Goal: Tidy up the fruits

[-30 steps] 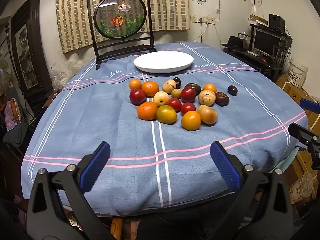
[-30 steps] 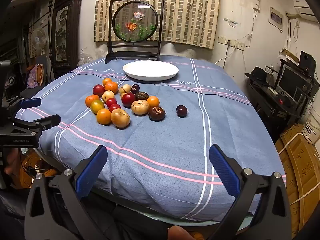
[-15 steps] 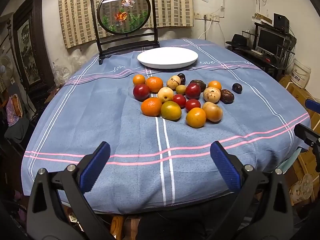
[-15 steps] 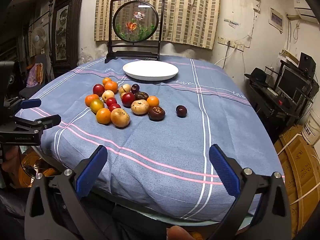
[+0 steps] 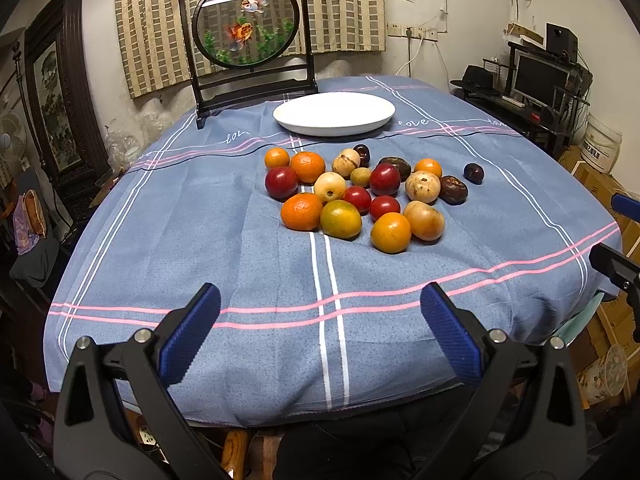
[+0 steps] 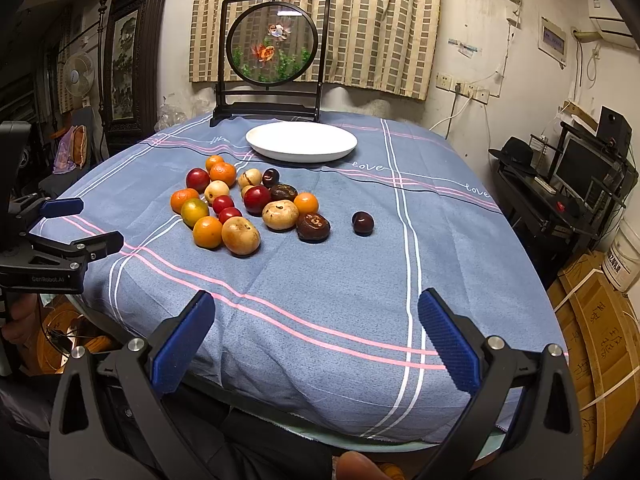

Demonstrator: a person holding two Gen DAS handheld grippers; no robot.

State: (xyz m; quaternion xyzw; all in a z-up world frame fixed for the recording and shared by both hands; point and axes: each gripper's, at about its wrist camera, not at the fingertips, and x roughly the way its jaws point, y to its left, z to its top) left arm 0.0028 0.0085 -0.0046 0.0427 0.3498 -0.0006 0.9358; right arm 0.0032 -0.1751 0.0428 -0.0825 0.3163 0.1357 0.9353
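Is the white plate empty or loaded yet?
Empty: the white plate shows only bare surface, and all the fruit lies on the tablecloth.

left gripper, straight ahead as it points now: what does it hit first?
Probably the blue striped tablecloth first; the open left gripper aims slightly downward. If it clears the cloth, the green-orange round fruit at the pile's near edge. Depth unclear.
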